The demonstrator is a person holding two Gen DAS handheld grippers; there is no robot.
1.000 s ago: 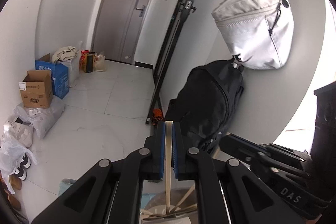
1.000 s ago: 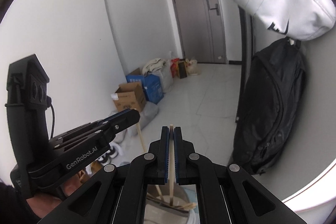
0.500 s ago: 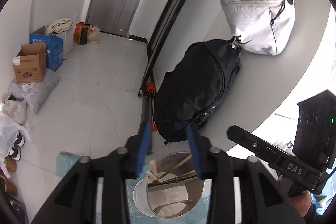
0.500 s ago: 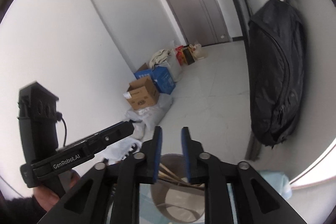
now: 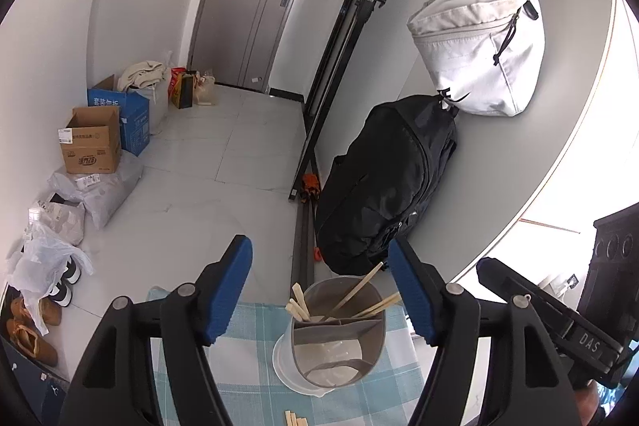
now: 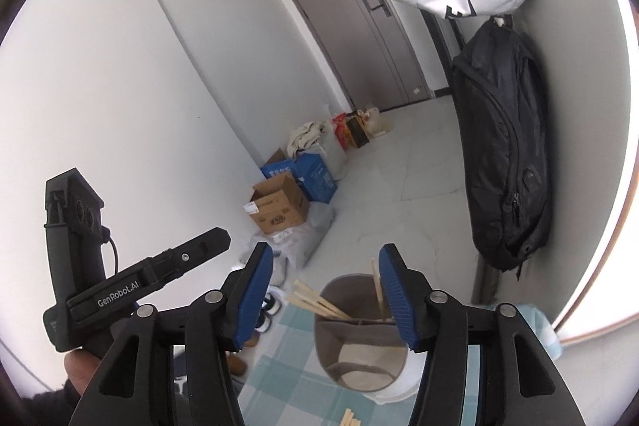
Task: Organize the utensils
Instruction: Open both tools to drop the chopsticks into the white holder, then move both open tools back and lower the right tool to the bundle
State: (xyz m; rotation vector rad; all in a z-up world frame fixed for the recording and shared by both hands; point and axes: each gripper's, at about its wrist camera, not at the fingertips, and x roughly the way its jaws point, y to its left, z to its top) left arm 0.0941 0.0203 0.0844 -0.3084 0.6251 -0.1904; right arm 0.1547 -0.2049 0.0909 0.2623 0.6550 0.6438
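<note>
A translucent divided utensil holder [image 5: 337,338] stands on a blue checked cloth [image 5: 247,366]. Several wooden chopsticks [image 5: 359,292] lean in its far compartments. It also shows in the right wrist view [image 6: 361,342], with chopsticks [image 6: 317,300] inside. My left gripper [image 5: 321,296] is open and empty, above and just in front of the holder. My right gripper [image 6: 325,300] is open and empty, above the holder too. More wooden sticks [image 5: 295,419] lie on the cloth near the bottom edge, also seen in the right wrist view [image 6: 351,418].
A black backpack [image 5: 383,186] and a white bag [image 5: 479,42] hang on the wall behind the table. Cardboard boxes [image 5: 92,142], bags and shoes [image 5: 28,330] sit on the floor at left. The other gripper shows at each view's side [image 6: 131,286].
Both grippers were shut on a wooden chopstick one second ago. Both have opened wide and let the sticks drop into the holder. Both views have pulled back and tilted down.
</note>
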